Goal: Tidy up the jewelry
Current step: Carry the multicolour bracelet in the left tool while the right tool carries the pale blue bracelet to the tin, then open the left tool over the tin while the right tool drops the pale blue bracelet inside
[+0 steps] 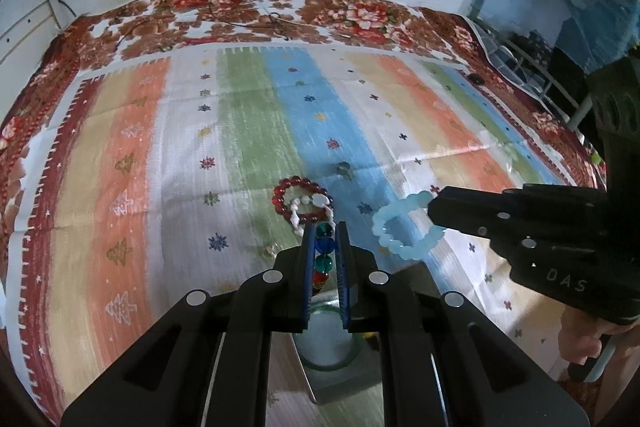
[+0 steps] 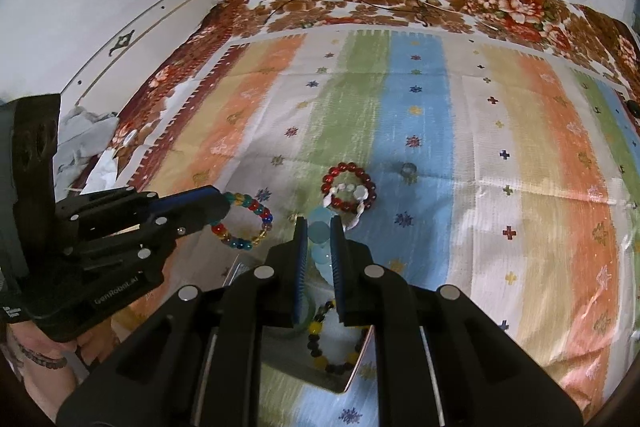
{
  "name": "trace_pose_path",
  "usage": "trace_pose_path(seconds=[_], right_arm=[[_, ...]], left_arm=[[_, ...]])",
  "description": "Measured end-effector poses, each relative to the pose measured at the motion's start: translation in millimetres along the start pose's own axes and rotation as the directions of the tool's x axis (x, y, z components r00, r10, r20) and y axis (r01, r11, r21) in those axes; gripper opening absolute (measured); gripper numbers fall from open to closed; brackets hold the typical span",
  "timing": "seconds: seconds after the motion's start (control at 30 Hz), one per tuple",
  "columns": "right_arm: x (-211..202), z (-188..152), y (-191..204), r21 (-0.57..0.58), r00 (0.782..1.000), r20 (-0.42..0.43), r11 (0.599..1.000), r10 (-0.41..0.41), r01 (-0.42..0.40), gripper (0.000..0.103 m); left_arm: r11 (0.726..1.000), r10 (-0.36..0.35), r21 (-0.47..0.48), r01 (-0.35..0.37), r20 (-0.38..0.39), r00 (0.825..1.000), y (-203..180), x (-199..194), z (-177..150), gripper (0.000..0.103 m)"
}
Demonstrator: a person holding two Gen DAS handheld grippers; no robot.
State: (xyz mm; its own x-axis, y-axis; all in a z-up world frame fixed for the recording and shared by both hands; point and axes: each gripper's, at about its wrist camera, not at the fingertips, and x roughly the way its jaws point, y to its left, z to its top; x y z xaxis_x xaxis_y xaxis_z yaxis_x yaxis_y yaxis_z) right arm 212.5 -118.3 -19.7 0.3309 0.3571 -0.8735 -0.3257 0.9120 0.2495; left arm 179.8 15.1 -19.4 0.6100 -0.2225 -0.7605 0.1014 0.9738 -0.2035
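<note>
Left tool (image 1: 325, 239) is pinched narrow on the multicolour bead bracelet (image 2: 244, 223); beads sit between its blue pads (image 1: 309, 267), and the loop hangs free beyond the tips in the right wrist view. Right tool (image 2: 319, 239) is likewise clamped narrow on the pale blue bead bracelet (image 1: 400, 227), loop sticking out past the tips in the left wrist view. Both tools are held above a tray (image 2: 340, 381) on the striped cloth (image 1: 248, 131) covering the worktop. In the tray: a black-and-yellow bead bracelet (image 2: 320, 343) and a greenish bangle (image 1: 332, 363), partly hidden by the tools. Red bead bracelet (image 1: 298, 199) lies flat on the cloth just ahead of both tools, a white bead piece (image 1: 316, 205) lying across it. Small clear ring (image 2: 408, 169) sits on the blue stripe, just right of the red one.
</note>
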Motion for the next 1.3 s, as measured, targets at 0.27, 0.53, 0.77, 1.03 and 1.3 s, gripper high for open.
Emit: trace_pose_path(seconds=[0.27, 0.53, 0.77, 1.03, 1.3], right_arm=[[-9, -23, 15, -0.039, 1.000, -0.008, 0.999, 0.001, -0.001, 0.013], [-17, -44, 18, -0.048, 1.000, -0.014, 0.999, 0.025, -0.026, 0.013], [-4, -51, 13, -0.038, 0.998, -0.057, 0.999, 0.037, -0.039, 0.013], [5, -54, 10, -0.039, 0.996, -0.089, 0.999, 0.021, -0.025, 0.014], [13, -48, 4, -0.041, 0.996, -0.092, 0.999, -0.018, 0.014, 0.030]], left_arm=[[1.000, -0.014, 0.028, 0.014, 0.020, 1.000, -15, -16, -18, 0.009], [0.999, -0.022, 0.046, 0.021, 0.010, 1.000, -25, -20, -35, 0.009], [0.999, -0.010, 0.051, 0.010, -0.005, 1.000, -28, -14, -42, 0.009], [0.999, -0.004, 0.052, 0.005, -0.025, 1.000, -25, -10, -44, 0.010], [0.999, 0.016, 0.032, -0.015, -0.032, 0.999, -9, -3, -34, 0.024]])
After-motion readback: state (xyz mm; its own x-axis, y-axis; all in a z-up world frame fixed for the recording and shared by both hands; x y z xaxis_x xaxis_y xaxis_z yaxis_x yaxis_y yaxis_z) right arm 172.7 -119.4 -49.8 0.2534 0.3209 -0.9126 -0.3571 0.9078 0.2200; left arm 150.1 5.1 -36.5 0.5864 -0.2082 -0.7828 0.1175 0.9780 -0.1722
